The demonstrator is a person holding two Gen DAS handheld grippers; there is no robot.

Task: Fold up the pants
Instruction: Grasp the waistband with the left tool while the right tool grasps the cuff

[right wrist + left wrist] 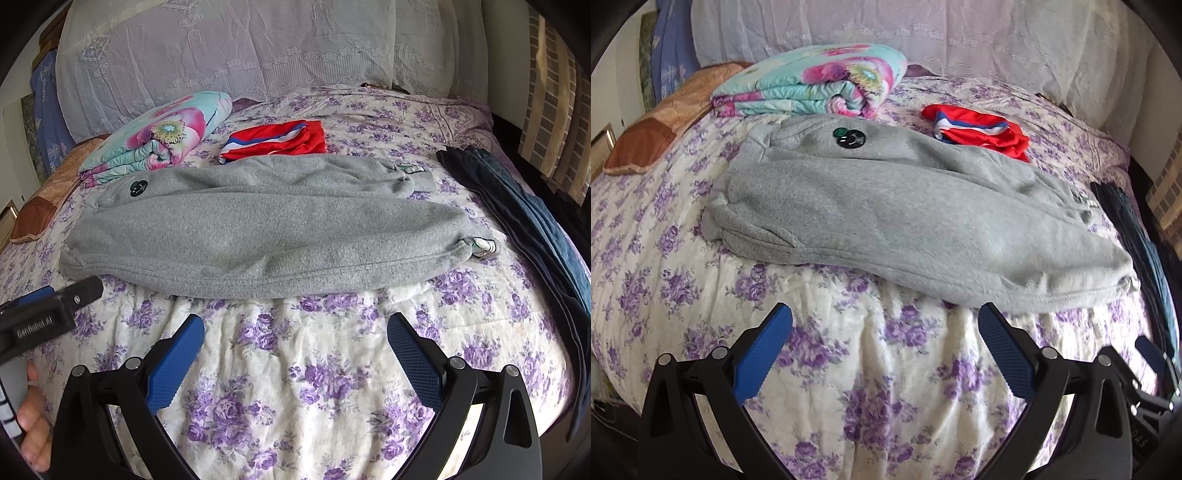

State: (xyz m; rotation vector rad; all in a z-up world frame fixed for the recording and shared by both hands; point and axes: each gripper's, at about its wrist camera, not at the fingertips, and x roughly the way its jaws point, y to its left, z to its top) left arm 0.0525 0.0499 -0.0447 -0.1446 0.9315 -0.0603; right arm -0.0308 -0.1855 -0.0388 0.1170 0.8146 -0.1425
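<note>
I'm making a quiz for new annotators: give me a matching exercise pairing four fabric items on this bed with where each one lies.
Items:
1. grey fleece sweatpants
2. red garment with blue and white stripes
3. folded floral turquoise-and-pink blanket
4. dark navy trousers

Places:
A. along the bed's right edge
B. far left, near the lace-covered pillows
C. stretched across the middle of the bed
D. just behind the sweatpants, mid-bed

Pairs: 1-C, 2-D, 3-B, 4-A

1. Left gripper [884,325]: black angular arms, silver round rivets, blue textured finger pads [761,354].
2. Right gripper [295,332]: the same black frame, silver rivets, blue cross-hatched pads [413,354].
3. Lower left of the right wrist view: bare-skinned hand [33,424], grey handle, white "GenRobot.AI" lettering.
</note>
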